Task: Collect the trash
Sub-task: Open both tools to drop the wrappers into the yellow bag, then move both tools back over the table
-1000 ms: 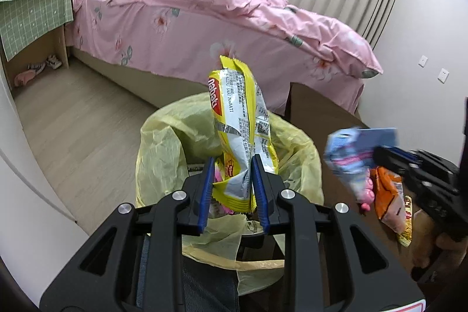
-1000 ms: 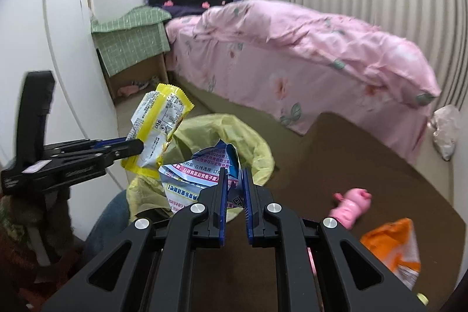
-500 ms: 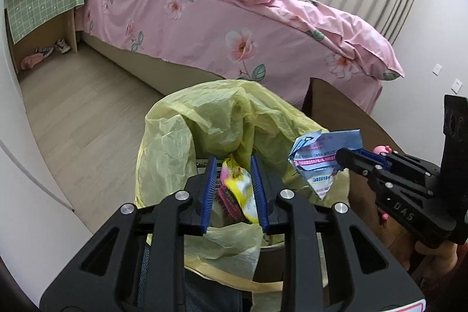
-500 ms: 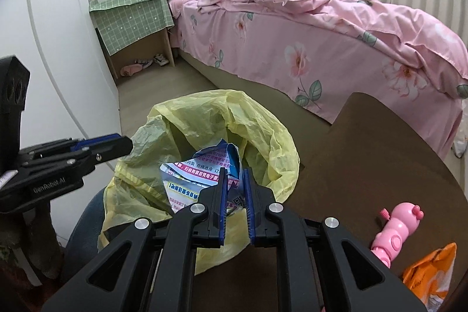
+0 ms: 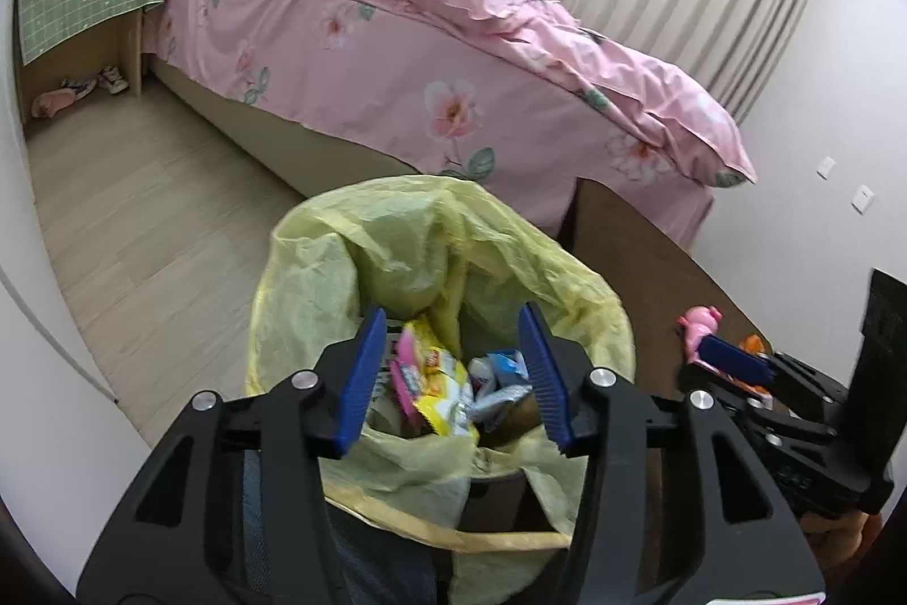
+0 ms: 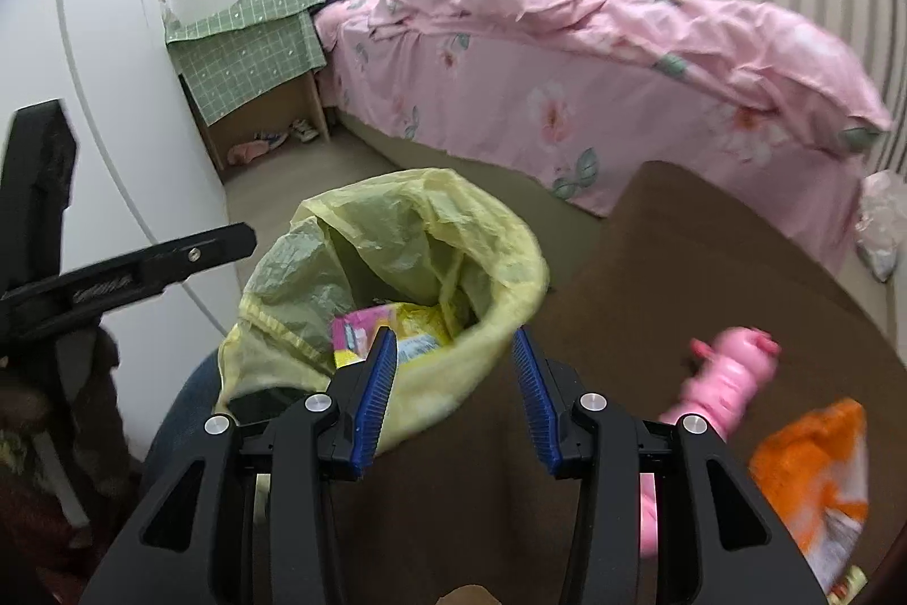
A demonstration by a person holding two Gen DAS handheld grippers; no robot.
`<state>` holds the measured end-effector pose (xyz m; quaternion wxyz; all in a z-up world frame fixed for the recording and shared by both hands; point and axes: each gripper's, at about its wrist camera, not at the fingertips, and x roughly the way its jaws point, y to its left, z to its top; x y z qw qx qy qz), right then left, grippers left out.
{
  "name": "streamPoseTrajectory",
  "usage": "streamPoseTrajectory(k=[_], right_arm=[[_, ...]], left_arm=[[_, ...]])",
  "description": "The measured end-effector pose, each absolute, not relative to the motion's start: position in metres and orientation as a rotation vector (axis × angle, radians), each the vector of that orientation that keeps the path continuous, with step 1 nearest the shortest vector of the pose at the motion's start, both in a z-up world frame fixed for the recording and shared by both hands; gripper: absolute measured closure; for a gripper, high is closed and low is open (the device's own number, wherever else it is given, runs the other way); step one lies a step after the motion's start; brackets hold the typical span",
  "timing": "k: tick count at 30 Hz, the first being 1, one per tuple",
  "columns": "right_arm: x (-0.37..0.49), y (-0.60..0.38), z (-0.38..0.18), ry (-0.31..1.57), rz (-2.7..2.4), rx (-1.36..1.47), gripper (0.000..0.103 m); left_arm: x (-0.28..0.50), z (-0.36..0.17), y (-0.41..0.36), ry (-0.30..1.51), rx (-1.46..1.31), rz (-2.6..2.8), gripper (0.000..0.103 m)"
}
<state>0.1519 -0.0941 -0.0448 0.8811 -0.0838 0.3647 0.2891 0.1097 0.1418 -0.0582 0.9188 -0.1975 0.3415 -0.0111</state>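
Note:
A bin lined with a yellow bag (image 5: 397,242) (image 6: 482,236) stands beside a brown table (image 6: 708,265). Inside lie a yellow snack wrapper (image 5: 445,392), a pink wrapper (image 5: 405,355) and a blue-white wrapper (image 5: 499,372); the right wrist view shows the pink and yellow wrappers (image 6: 391,321) too. My left gripper (image 5: 450,372) is open and empty over the bin mouth. My right gripper (image 6: 450,398) is open and empty at the bin's near rim, above the table edge. An orange wrapper (image 6: 816,469) lies on the table at right.
A pink toy (image 6: 731,372) lies on the table beside the orange wrapper. A bed with a pink quilt (image 5: 453,38) stands behind the bin. A nightstand under a green cloth (image 6: 249,38) is at the back left. White wall panels (image 6: 102,94) run along the left.
Both grippers have opened and let go. The yellow wrapper and the blue-white wrapper now lie in the bin. The right gripper has drawn back toward the table.

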Motion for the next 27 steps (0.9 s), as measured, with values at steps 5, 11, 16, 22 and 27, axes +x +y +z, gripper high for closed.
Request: streamPoseTrajectory(k=[5, 11, 16, 22, 27], right_arm=[[0.11, -0.164, -0.033, 0.722, 0.481, -0.133, 0.062], [0.074, -0.247, -0.048, 0.751, 0.27, -0.099, 0.056], [0.045, -0.293, -0.069, 0.781, 0.173, -0.064, 0.056], [0.021, -0.331, -0.079, 0.756, 0.133, 0.036, 0.056], [0.01, -0.354, -0.087, 0.752, 0.102, 0.117, 0.055]], left_arm=[[0.107, -0.05, 0.1, 0.698, -0.365, -0.165, 0.051], [0.104, -0.041, 0.027, 0.705, -0.253, -0.367, 0.046], [0.102, -0.041, -0.031, 0.739, -0.141, -0.466, 0.045], [0.107, -0.041, -0.082, 0.764, -0.097, -0.541, 0.043], [0.124, -0.046, -0.125, 0.776, -0.039, -0.558, 0.035]])
